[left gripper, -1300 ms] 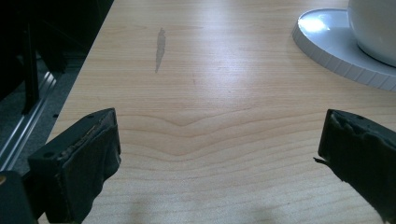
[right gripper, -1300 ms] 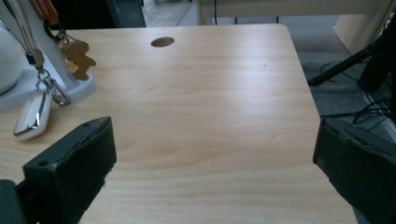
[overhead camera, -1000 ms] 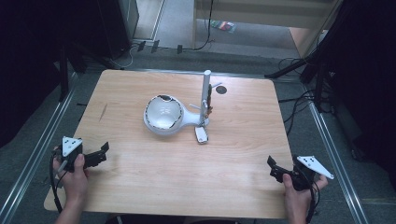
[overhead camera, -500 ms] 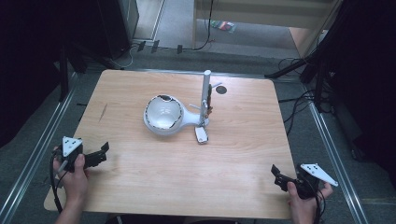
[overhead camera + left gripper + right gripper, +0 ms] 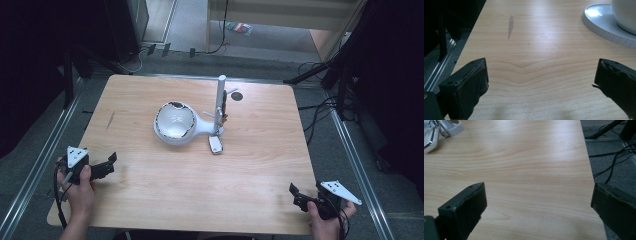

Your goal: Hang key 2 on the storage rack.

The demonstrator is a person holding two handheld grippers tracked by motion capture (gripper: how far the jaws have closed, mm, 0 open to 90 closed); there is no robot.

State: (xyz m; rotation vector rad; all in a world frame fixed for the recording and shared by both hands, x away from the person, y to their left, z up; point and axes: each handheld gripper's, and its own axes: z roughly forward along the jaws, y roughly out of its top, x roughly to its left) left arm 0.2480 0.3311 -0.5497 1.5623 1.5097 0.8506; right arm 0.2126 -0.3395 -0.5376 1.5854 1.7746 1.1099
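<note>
A white bowl-shaped object (image 5: 173,123) lies in the middle of the wooden table (image 5: 250,165), joined to a white upright post (image 5: 220,100). A small white tag (image 5: 216,145) lies at the post's foot. My left gripper (image 5: 110,165) is open near the table's front left edge and holds nothing. In the left gripper view its jaws (image 5: 541,67) stand wide apart over bare wood, with the white object's round rim (image 5: 604,23) at the top right. My right gripper (image 5: 295,197) is open and holds nothing at the front right corner. In the right gripper view (image 5: 537,187) the tag and a metal ring (image 5: 434,135) show at the top left.
A small dark round mark (image 5: 236,96) sits on the table behind the post. Metal rails (image 5: 350,150) run along both sides of the table. Cables (image 5: 614,157) lie on the grey floor to the right. A dark streak (image 5: 510,26) marks the wood at the left.
My right gripper has drawn back toward the table's near edge, still open. The left gripper and the white object have stayed where they were.
</note>
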